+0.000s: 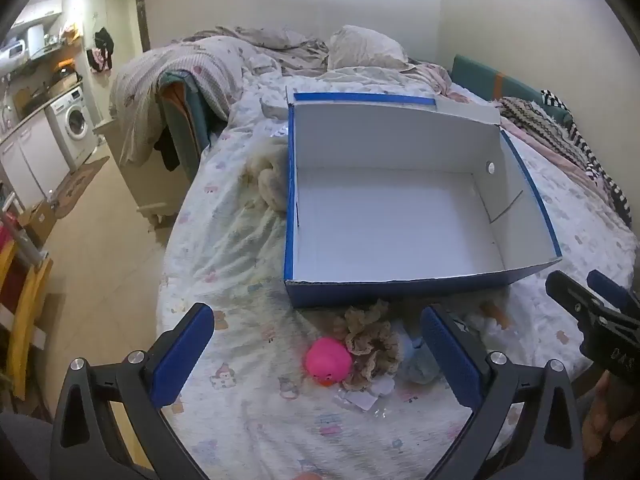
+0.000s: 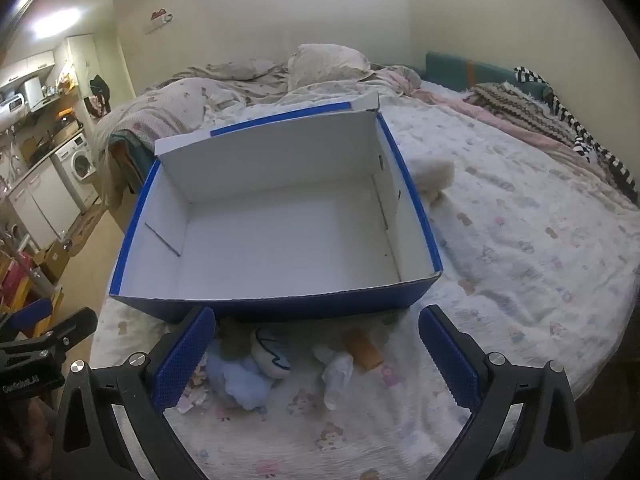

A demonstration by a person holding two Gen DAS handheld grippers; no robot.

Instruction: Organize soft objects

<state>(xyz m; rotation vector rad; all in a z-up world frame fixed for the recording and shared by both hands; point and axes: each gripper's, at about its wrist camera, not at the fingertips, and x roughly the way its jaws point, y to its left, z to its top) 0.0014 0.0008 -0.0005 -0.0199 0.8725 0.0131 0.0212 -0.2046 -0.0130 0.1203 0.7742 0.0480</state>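
Here, soft objects: a pink toy (image 1: 328,366), a lacy brown scrunchie (image 1: 370,346), a pale blue plush (image 2: 244,384) and a white ball with a blue squiggle (image 2: 272,354) lie bunched on the bed (image 1: 224,240) near its front edge, just before the box.
Box: the blue cardboard box (image 1: 400,284), white inside, sits open mid-bed with nothing in it.
Left gripper (image 1: 320,354): fingers wide, holding nothing, pink toy between them.
Right gripper (image 2: 318,356): fingers wide, holding nothing, over the plush pile.
In the way: the box's near wall stands between pile and interior.
Around: a cream plush (image 1: 272,184) touches the box's far side; crumpled bedding (image 1: 256,52) at the head; a washing machine (image 1: 72,128) off the bed.
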